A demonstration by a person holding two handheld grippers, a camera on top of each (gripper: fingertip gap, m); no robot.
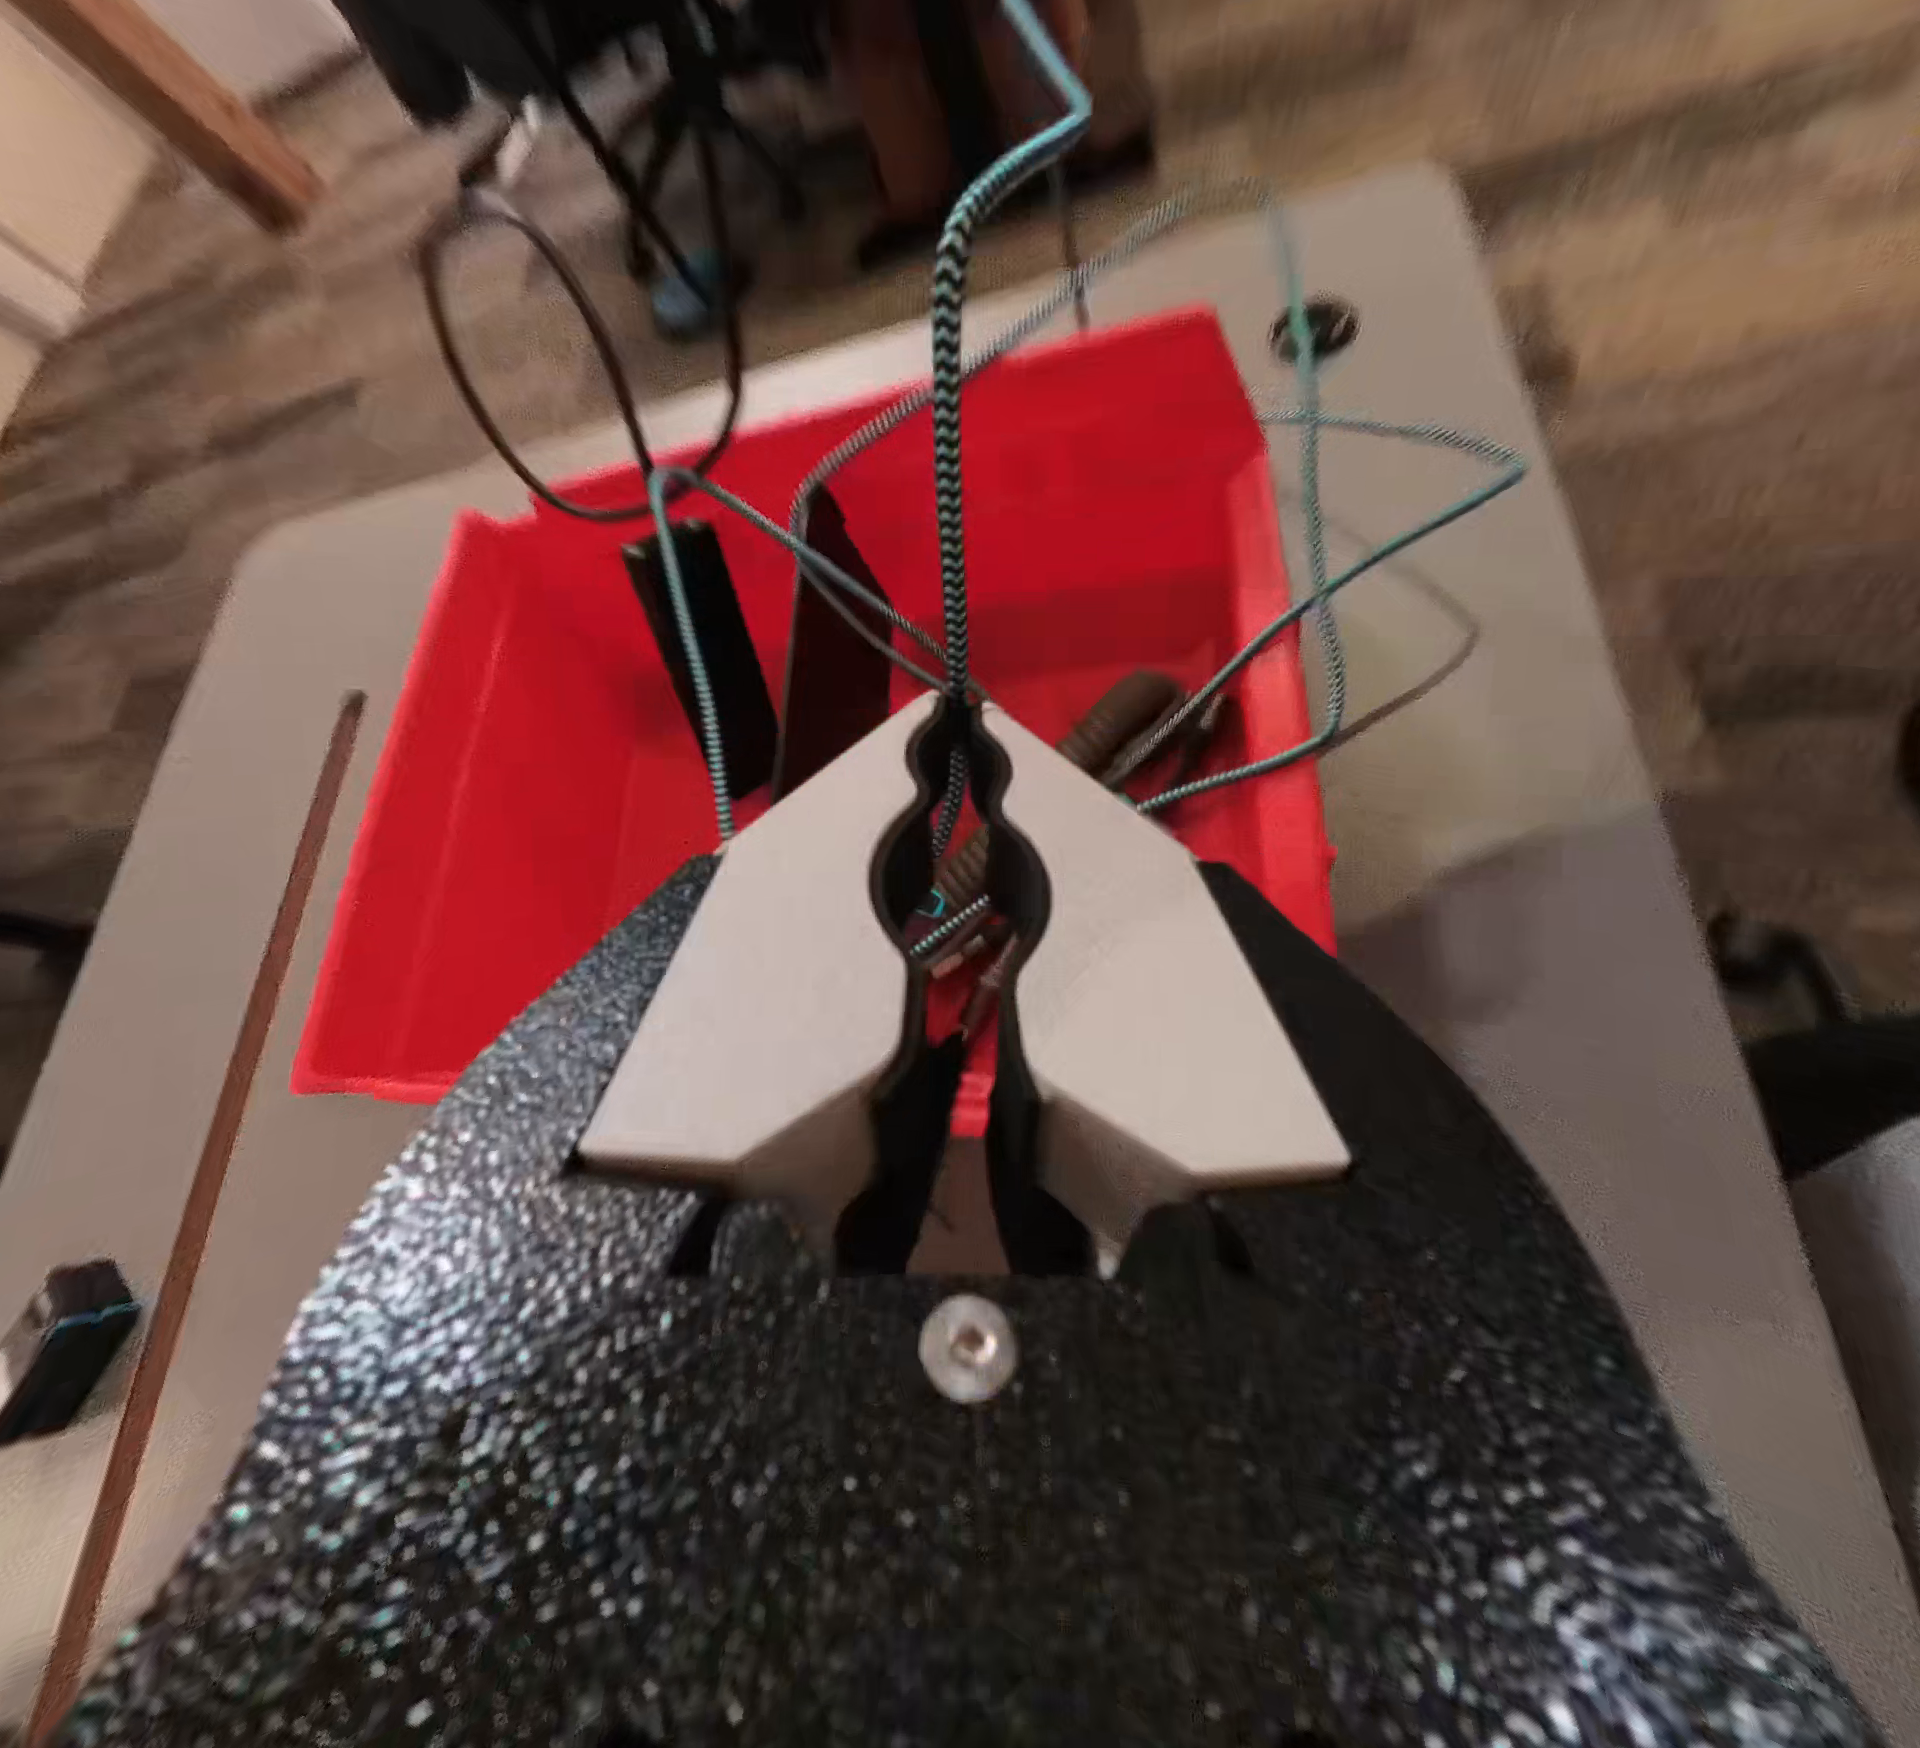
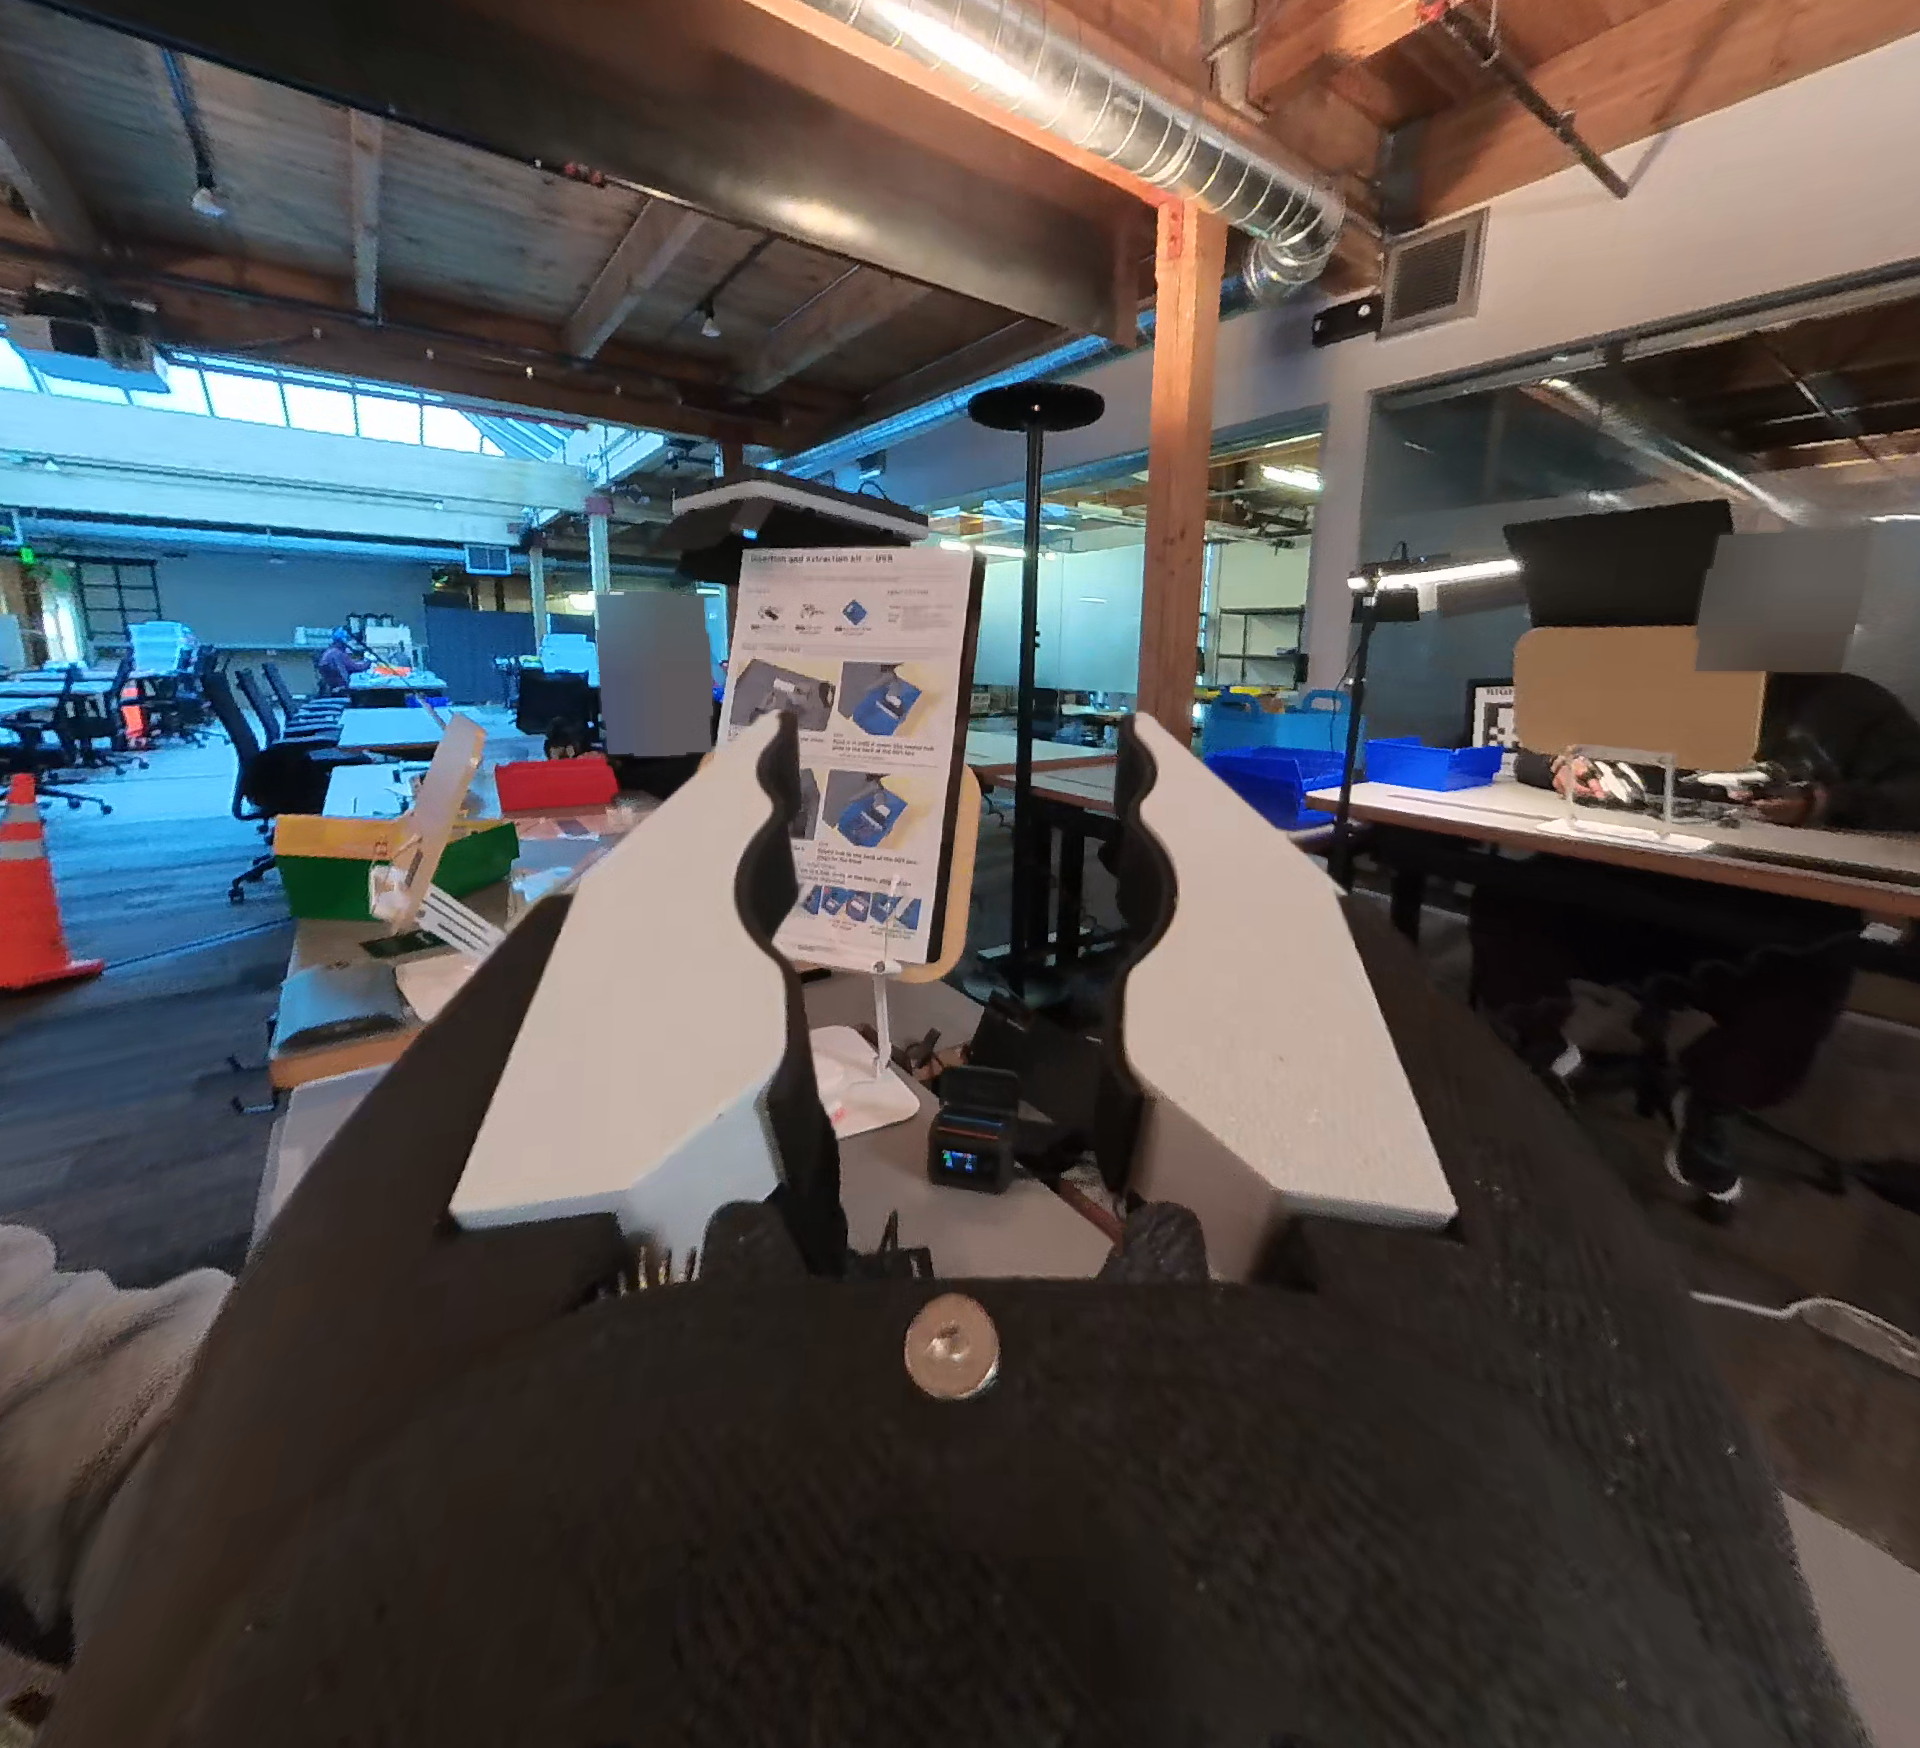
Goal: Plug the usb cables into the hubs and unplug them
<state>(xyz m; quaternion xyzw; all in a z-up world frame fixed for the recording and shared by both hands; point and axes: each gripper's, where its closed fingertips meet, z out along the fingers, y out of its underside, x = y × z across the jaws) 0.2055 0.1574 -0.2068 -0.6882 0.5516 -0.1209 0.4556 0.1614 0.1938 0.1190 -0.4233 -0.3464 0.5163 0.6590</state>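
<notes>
Left claw (image 1: 961,722) is clamped on the teal-and-black braided USB cable (image 1: 951,410), lifted over the red plastic bin (image 1: 499,763). Right claw (image 2: 951,763) gapes empty. Next, probably: find the plug end, line it up with a black hub (image 1: 707,649).

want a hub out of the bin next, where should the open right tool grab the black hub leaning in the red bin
Judging from the left wrist view, grip the black hub at its raised upper end, coming from above. It leans against the red bin floor, so that end stands clear, and its narrow bar shape suits closing across the width. Mind the teal cable crossing it.
</notes>
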